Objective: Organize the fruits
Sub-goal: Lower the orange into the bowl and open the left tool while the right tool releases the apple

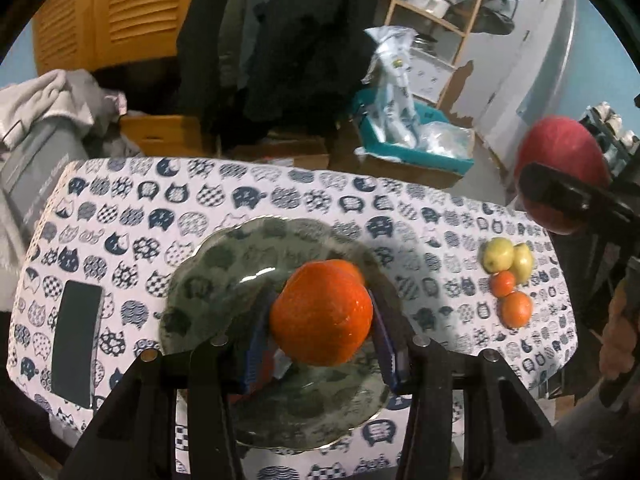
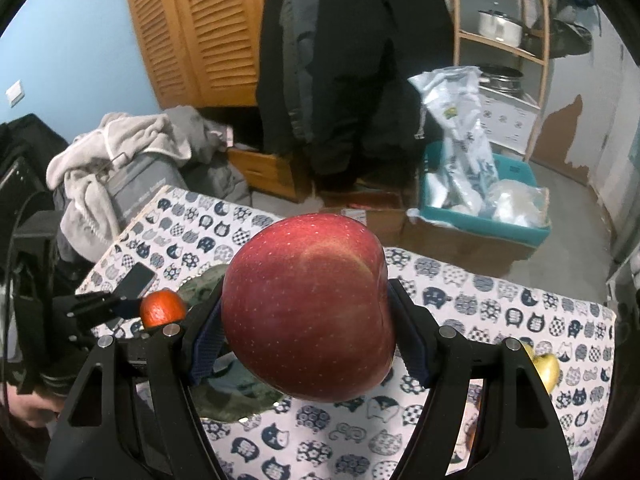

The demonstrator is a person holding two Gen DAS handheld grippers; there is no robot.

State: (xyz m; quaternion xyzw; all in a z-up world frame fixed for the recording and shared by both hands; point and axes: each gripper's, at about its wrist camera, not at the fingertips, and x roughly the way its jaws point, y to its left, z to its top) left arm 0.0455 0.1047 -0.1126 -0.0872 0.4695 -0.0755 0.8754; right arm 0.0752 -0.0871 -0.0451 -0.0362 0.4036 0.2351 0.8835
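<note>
My left gripper [image 1: 320, 316] is shut on a large orange [image 1: 320, 312] and holds it just above a grey-green scalloped plate [image 1: 208, 280] on the cat-print table. My right gripper [image 2: 308, 308] is shut on a big red apple [image 2: 308, 304], held in the air right of the plate; the apple also shows in the left wrist view [image 1: 560, 152]. Two yellow-green fruits [image 1: 506, 256] and two small oranges [image 1: 510, 296] lie together near the table's right edge. From the right wrist view the left gripper's orange [image 2: 162, 308] shows over the plate [image 2: 236, 392].
A dark phone [image 1: 76, 332] lies on the table left of the plate. Behind the table are a teal bin [image 1: 416, 136] with plastic bags, cardboard boxes, hanging dark coats, a pile of clothes [image 1: 52, 100] and a wooden shelf with pots.
</note>
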